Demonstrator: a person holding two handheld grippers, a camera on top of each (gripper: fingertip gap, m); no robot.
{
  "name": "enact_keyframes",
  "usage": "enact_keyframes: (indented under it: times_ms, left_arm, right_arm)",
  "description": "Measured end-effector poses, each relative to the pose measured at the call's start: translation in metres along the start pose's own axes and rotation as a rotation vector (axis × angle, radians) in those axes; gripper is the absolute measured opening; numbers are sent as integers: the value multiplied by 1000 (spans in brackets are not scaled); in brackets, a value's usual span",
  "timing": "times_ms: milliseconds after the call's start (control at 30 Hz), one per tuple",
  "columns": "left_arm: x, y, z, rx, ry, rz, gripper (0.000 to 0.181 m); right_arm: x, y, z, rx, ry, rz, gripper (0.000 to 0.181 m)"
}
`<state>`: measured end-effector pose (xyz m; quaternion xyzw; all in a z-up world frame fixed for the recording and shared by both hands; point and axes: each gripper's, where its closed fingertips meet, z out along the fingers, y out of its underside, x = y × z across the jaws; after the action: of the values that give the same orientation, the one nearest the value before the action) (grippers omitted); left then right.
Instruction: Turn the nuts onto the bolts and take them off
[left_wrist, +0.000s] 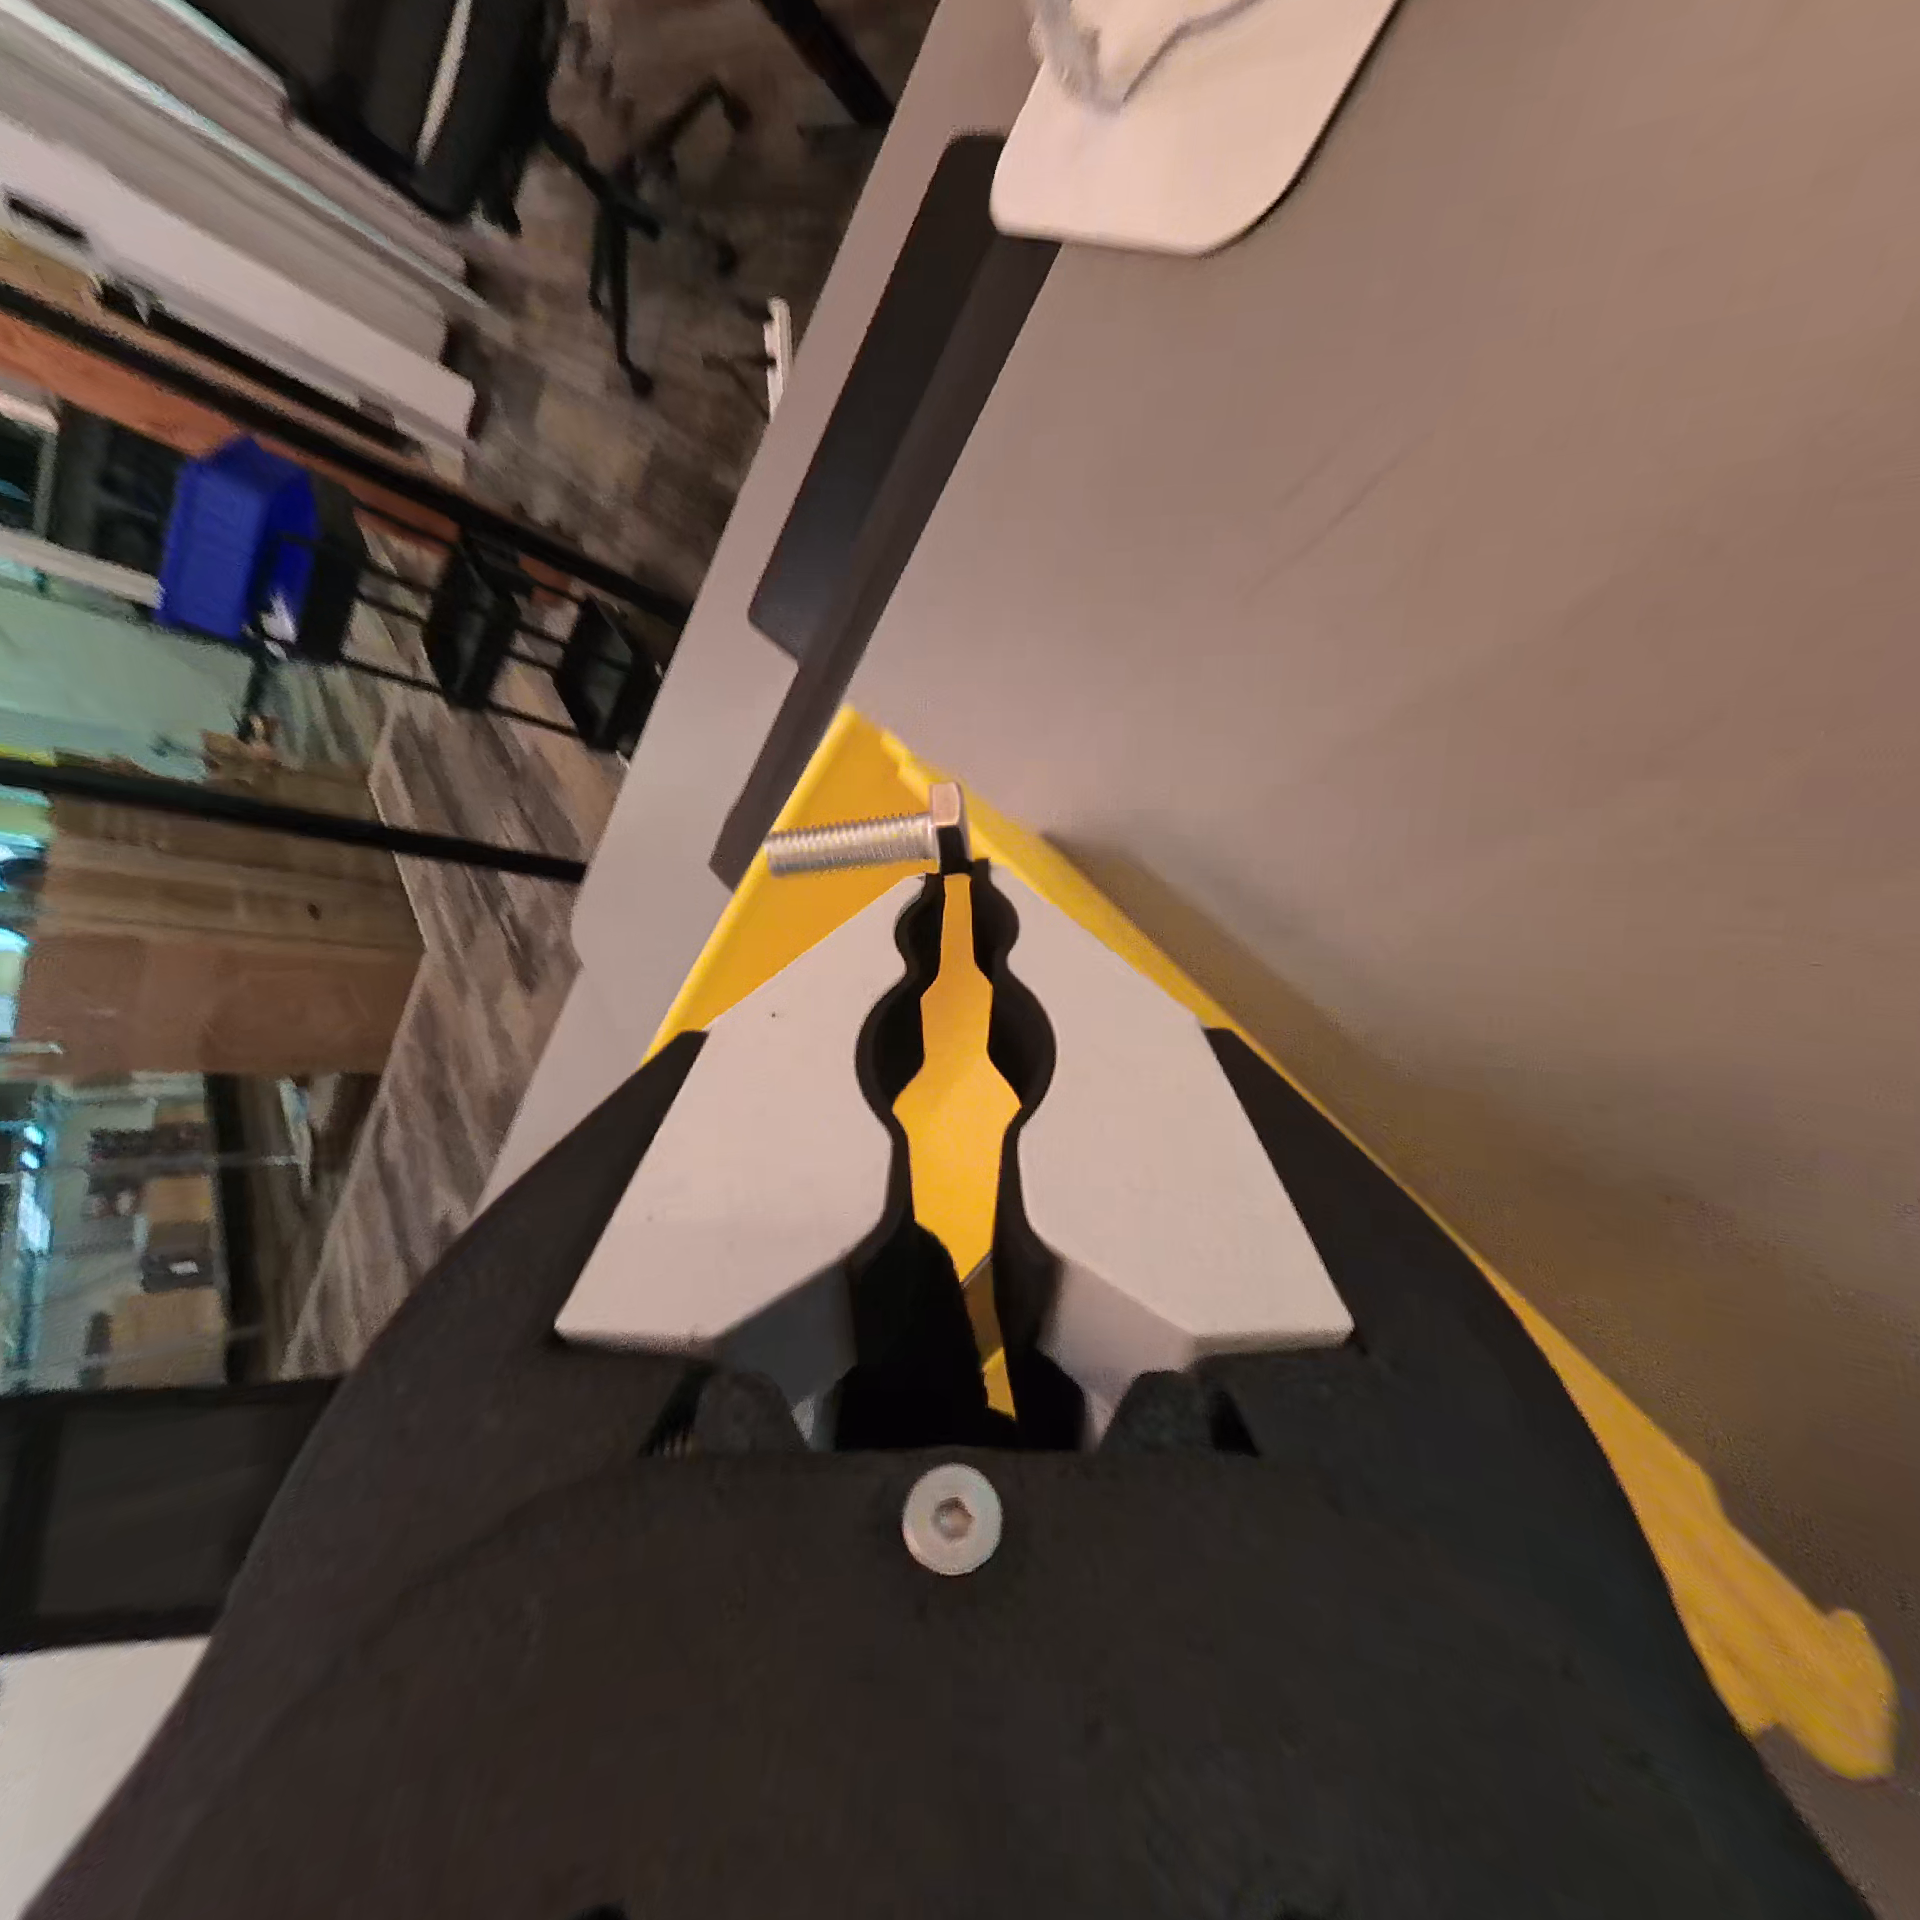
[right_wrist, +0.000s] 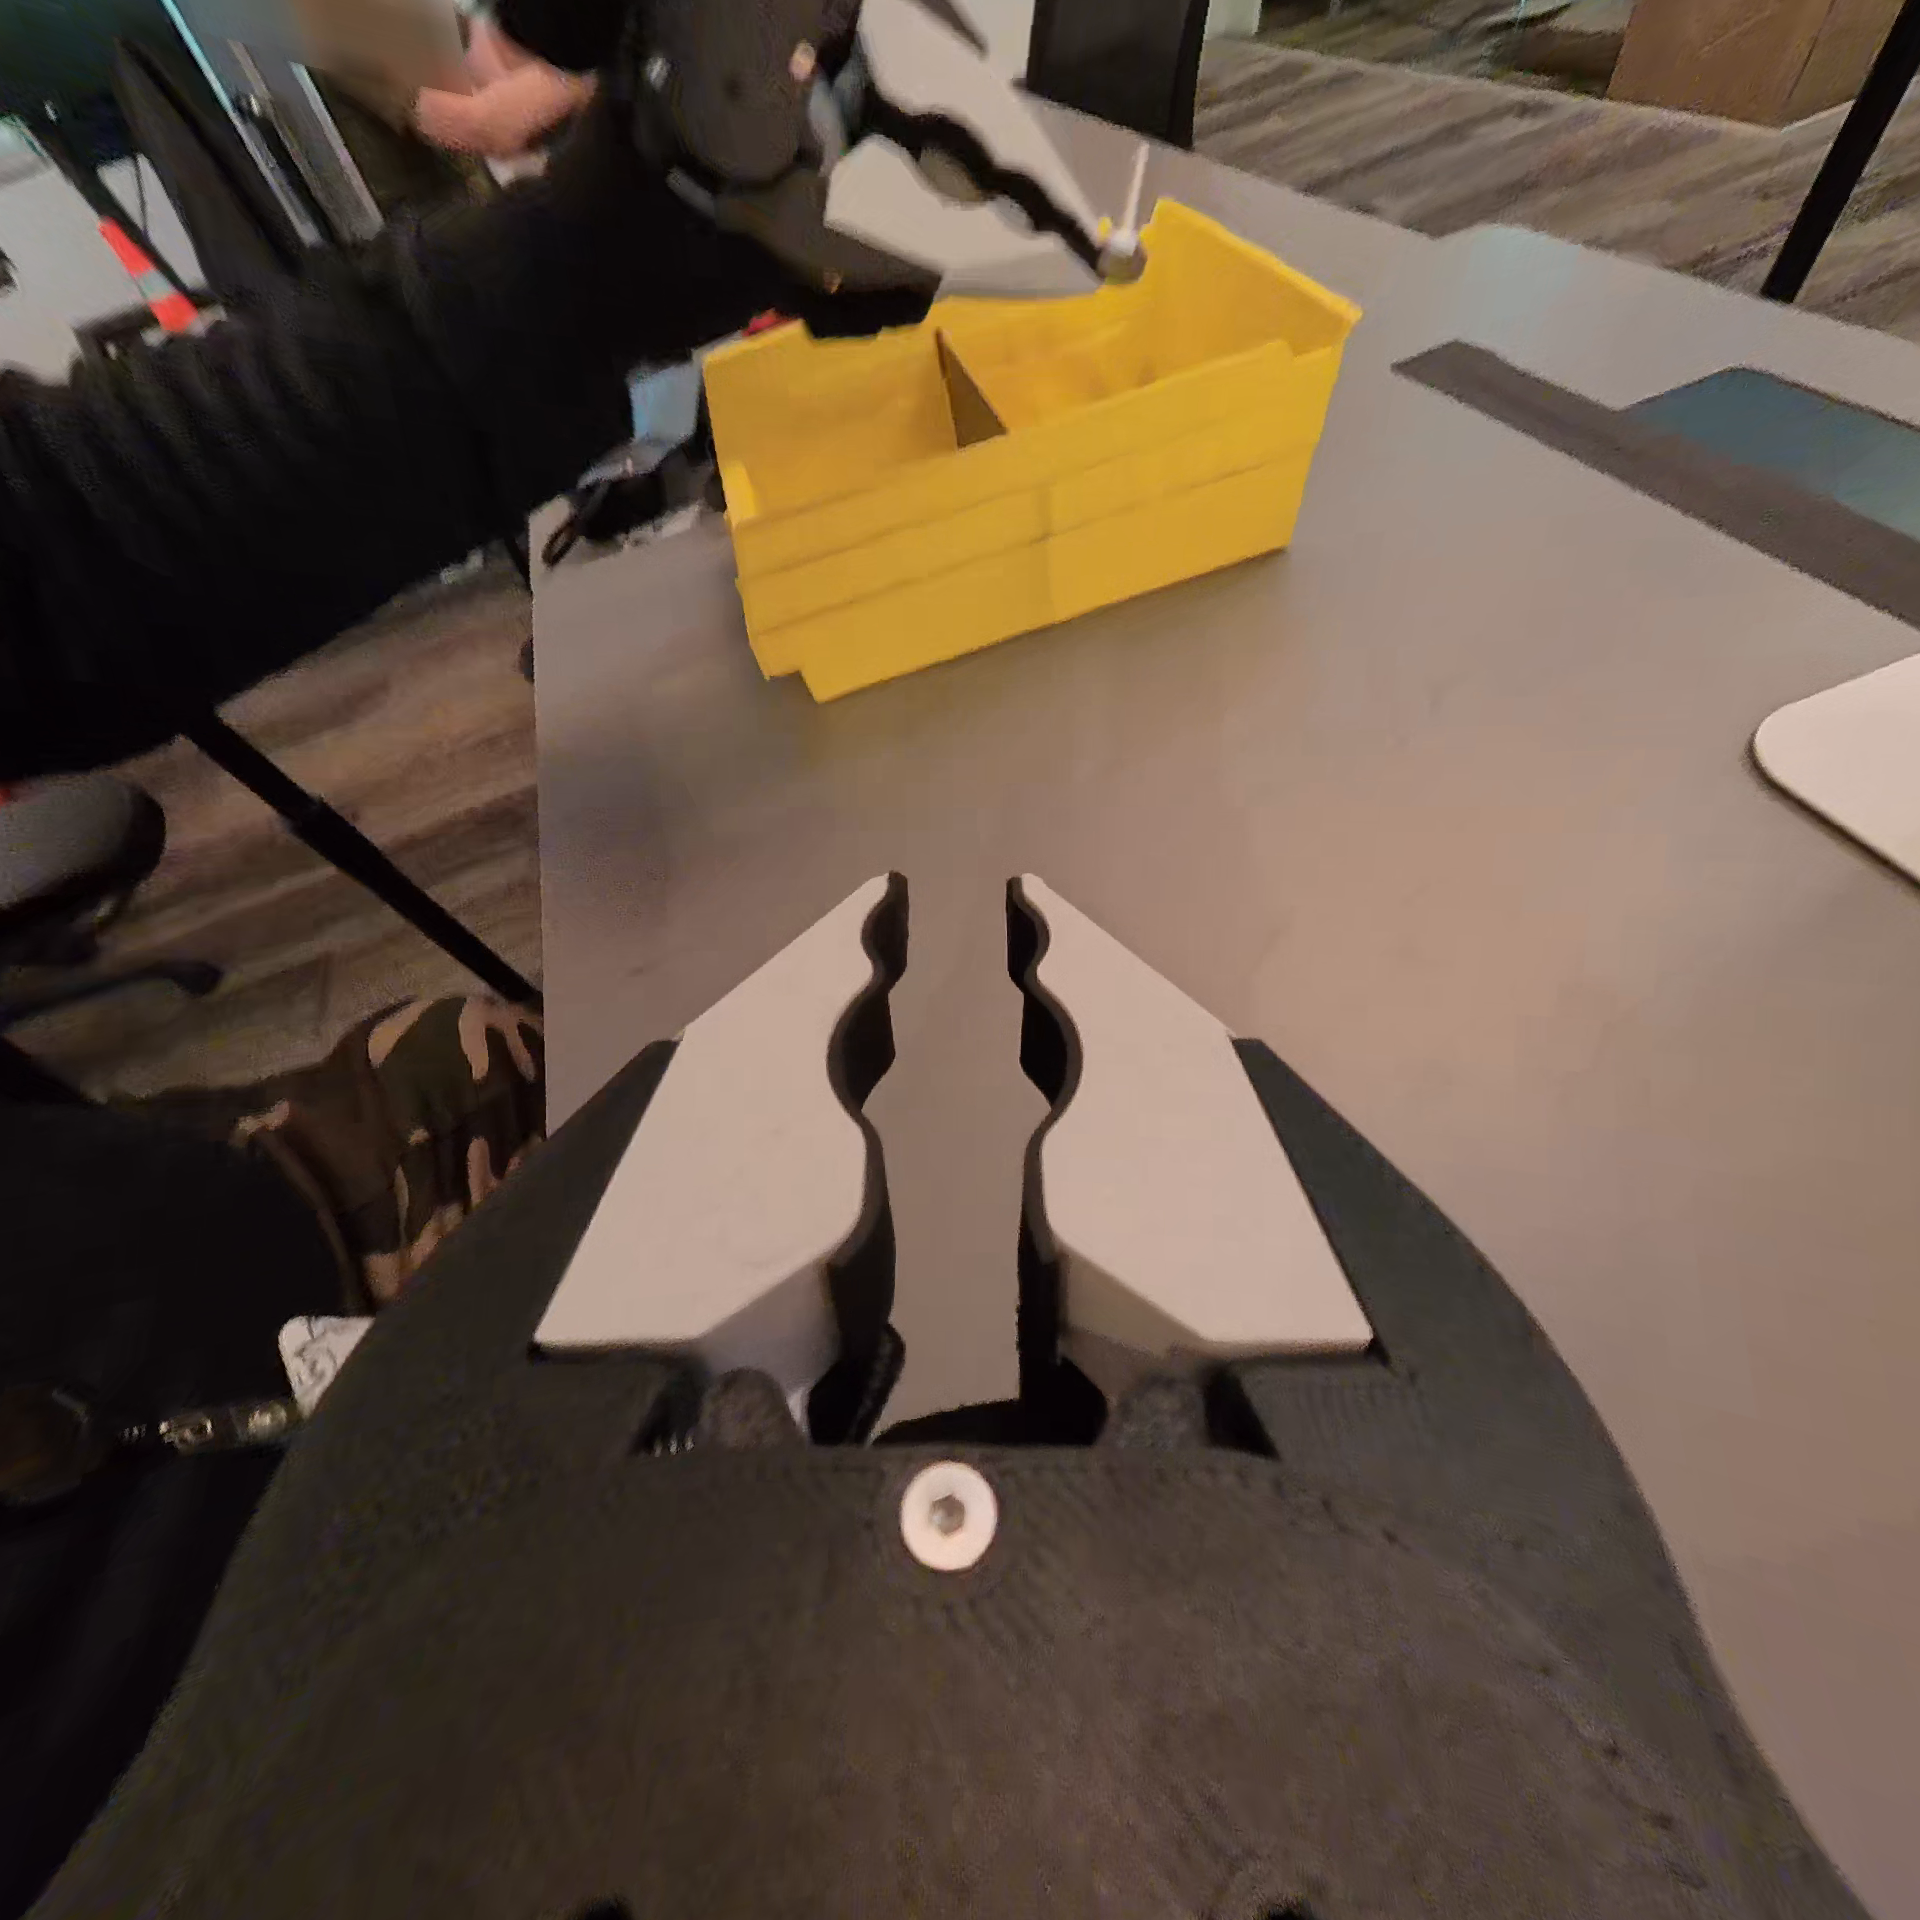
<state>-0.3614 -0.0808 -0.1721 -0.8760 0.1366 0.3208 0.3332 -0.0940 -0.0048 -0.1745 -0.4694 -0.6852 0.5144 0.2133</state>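
My left gripper (left_wrist: 954, 871) is shut on the hex head of a silver bolt (left_wrist: 854, 840), whose threaded shank sticks out to the left in the rolled left wrist view. It holds the bolt above the yellow bin (left_wrist: 1101, 914). In the right wrist view the same gripper (right_wrist: 1110, 252) holds the bolt (right_wrist: 1124, 241) upright over the far end of the yellow bin (right_wrist: 1039, 520). My right gripper (right_wrist: 956, 888) is open and empty, low over the grey table (right_wrist: 1351, 935), well short of the bin. No nut shows.
The bin has a dark divider (right_wrist: 971, 405) inside. A white pad (right_wrist: 1849, 769) lies at the table's right edge and also shows in the left wrist view (left_wrist: 1174, 145). A black strip (right_wrist: 1662, 468) runs along the far right. The table's left edge (right_wrist: 538, 831) drops to the floor. The grippers' ends are close to 30 cm from one another.
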Motion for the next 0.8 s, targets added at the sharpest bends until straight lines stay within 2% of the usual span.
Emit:
enact_keyframes:
  times_ms: [267,400,600,800]
  left_arm:
    - [70,-89,-39,229,11,169,3]
    - [107,-119,-50,295,47,248,3]
    - [144,-143,-58,354,91,340,3]
    - [161,-148,-54,351,90,419,4]
  right_arm:
    - [18,-50,16,167,-96,126,21]
    - [24,-67,26,206,-153,155,25]
    - [26,-67,37,185,-202,165,27]
    - [22,-60,40,169,-261,192,18]
